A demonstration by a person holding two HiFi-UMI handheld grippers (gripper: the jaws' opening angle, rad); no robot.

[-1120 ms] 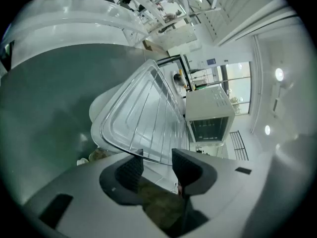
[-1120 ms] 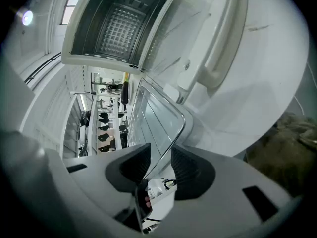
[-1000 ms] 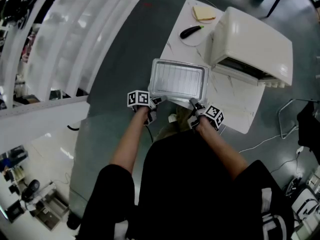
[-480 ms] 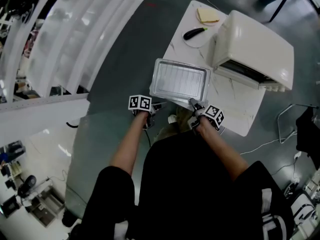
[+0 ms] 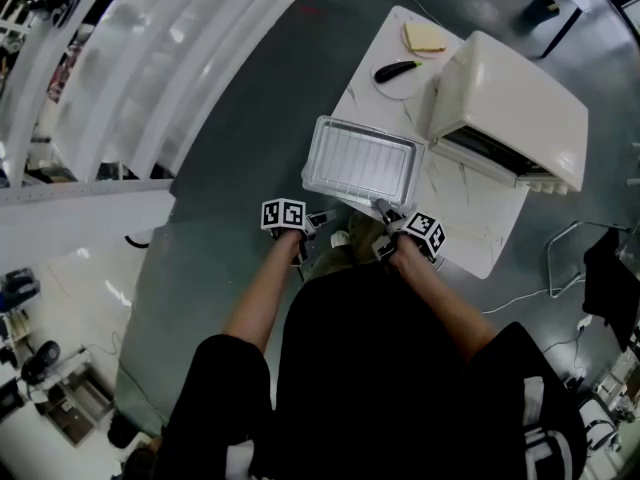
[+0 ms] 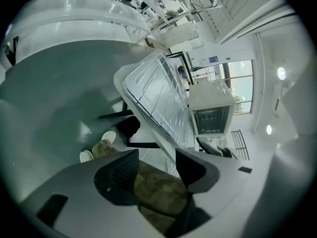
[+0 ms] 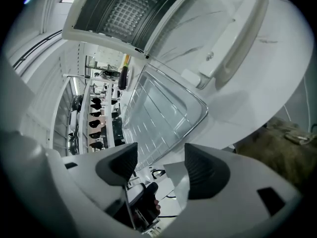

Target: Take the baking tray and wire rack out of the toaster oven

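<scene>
The left gripper [image 5: 318, 218] and right gripper [image 5: 383, 208] hover just beside the baking tray [image 5: 362, 162] on the table [image 5: 470, 218]. Their fingers have just been opening and are apart, holding nothing.

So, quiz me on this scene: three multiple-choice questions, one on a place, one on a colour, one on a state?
1. Where is the metal tray? A on the floor; B on the table; C on a chair.
2. What colour is the oven? A black; B red; C white.
3. The oven door is: A open; B shut; C missing.
Answers: B, the tray lies on the tabletop outside the oven; C, its casing is white; A, the door hangs down, showing the inside.
</scene>
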